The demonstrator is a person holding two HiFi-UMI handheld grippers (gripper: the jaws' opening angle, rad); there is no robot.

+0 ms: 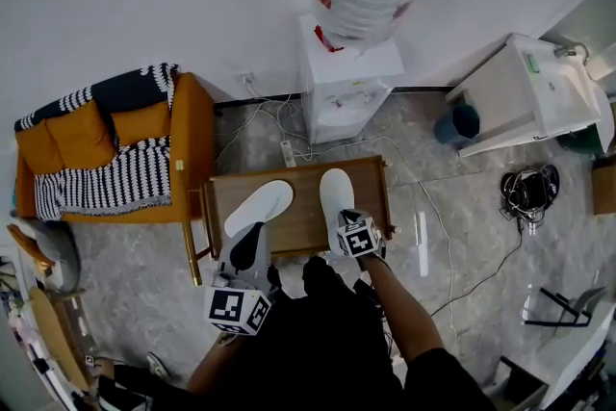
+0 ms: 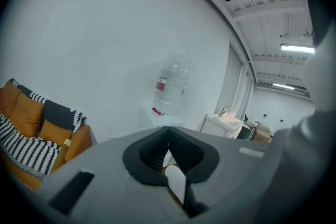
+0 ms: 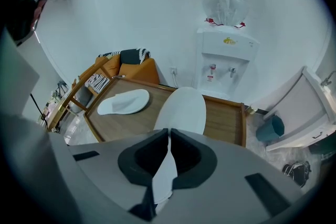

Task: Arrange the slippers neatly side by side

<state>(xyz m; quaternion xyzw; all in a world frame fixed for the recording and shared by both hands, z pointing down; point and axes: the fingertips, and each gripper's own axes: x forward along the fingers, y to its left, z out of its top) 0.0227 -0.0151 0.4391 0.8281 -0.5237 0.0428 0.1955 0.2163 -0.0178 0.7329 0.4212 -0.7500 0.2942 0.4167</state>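
Note:
Two white slippers lie on a low wooden table. The left slipper lies slanted, toe toward the far right; the right slipper points straight away from me. My left gripper is at the left slipper's heel, and in the left gripper view its jaws are shut with a white edge of the slipper pinched between them. My right gripper is shut on the heel of the right slipper, which stretches away over the table. The left slipper shows further left there.
A water dispenser with a large bottle stands against the wall behind the table. An orange sofa with a striped blanket is at the left. A white cabinet, a teal bin and floor cables are at the right.

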